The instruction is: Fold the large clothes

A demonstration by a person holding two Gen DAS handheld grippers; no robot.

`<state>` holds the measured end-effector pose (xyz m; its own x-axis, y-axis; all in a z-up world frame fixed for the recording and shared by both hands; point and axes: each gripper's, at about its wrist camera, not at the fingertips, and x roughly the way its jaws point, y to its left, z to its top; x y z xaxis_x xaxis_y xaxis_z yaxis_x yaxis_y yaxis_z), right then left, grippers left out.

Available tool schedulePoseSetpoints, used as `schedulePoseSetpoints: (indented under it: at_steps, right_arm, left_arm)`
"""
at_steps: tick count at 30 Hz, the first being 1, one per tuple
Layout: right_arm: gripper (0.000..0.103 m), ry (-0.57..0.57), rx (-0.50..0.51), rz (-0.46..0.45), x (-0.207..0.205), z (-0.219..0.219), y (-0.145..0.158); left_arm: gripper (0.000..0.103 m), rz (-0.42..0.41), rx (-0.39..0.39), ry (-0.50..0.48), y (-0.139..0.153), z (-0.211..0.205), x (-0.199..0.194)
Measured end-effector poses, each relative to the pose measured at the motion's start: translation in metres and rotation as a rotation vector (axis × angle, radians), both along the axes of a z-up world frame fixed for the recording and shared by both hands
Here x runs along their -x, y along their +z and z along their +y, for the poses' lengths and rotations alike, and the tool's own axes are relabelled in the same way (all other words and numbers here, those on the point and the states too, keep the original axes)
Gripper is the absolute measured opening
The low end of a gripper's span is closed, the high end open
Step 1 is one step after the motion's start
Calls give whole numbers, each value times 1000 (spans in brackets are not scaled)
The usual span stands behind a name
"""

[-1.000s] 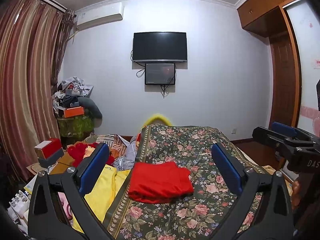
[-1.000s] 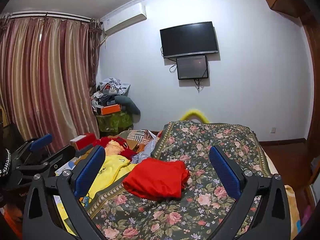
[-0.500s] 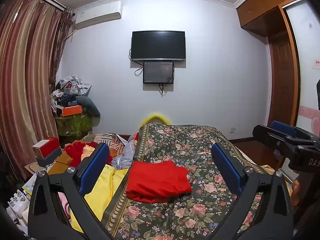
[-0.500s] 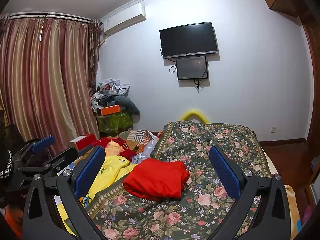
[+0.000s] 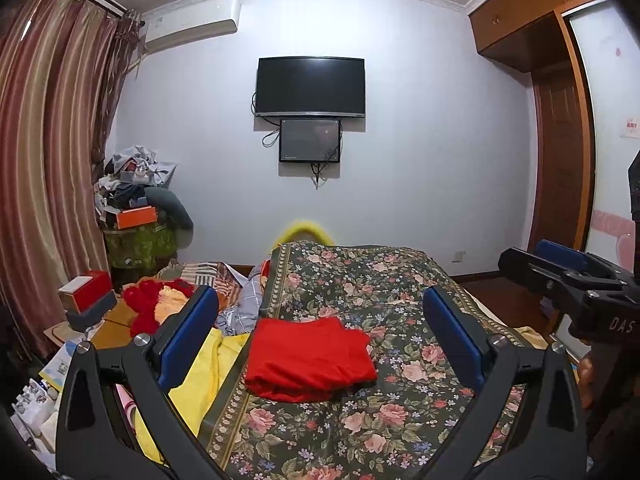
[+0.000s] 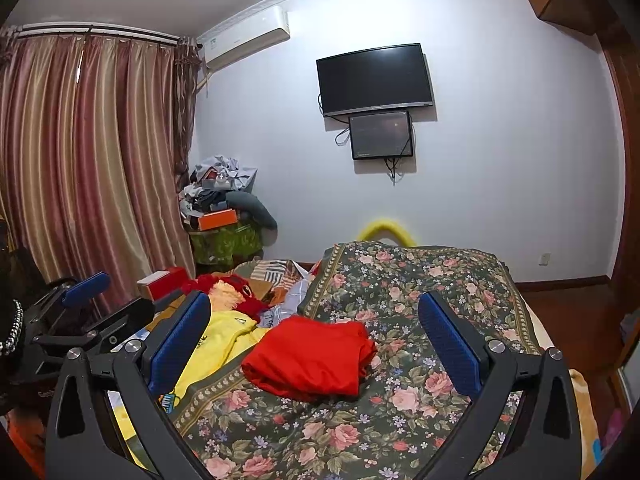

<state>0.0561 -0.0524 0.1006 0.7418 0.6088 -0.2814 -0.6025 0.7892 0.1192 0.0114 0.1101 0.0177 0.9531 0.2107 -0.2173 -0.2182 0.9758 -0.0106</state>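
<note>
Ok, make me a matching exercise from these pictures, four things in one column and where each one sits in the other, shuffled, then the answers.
Things:
1. folded red garment
2. yellow garment
3. television
4. orange box

Places:
A. mounted on the white wall
B. on the cluttered pile in the corner by the curtain
C. on the floral bedspread, in front of both open grippers
D. beside the bedspread's left border

Pairs: 1-C, 2-D, 3-A, 4-B
</note>
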Motion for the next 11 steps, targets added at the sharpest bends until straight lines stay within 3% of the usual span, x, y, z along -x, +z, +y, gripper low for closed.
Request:
schedulePoseSetpoints:
  at_steps: [11]
  right_arm:
    - [103,-2,10,3,1,4,-1]
  left_arm:
    - [103,-2,21,-9,0,2,2]
